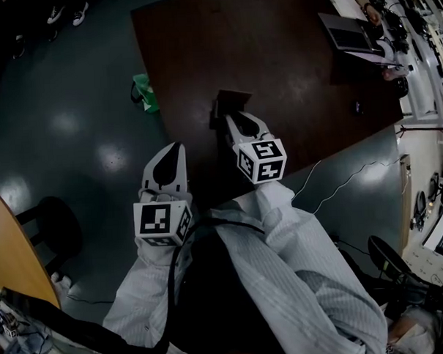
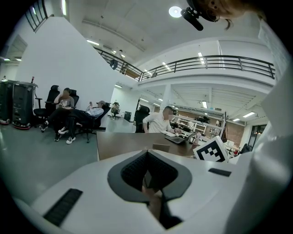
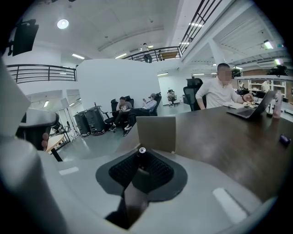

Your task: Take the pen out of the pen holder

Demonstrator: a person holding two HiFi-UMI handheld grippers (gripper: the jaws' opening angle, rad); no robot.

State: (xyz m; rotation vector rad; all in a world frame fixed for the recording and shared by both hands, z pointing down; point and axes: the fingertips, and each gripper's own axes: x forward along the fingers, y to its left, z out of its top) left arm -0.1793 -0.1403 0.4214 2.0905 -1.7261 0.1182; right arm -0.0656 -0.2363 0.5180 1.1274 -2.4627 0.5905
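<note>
Head view, pen removal: left gripper (image 1: 175,149) closed on nothing, over floor beside table (image 1: 289,52).
Right gripper (image 1: 232,118) clamped on pen (image 3: 142,150) top, pen apparently standing in pen holder (image 3: 156,132); thin tip-grip may slip, or lift may tip holder.

- Table (image 1: 290,67): dark wood look, smooth, faint sheen.
- Floor (image 1: 73,142): glossy, mirrors the lamps.
- Left gripper (image 1: 178,146), right gripper (image 1: 235,119): smooth white plastic; pads (image 3: 158,171) black and ribbed.
- Pen (image 3: 142,150): shiny metallic tip.
- Holder (image 3: 156,132): matt, smooth.
- Sleeve (image 1: 313,256): striped cloth.
</note>
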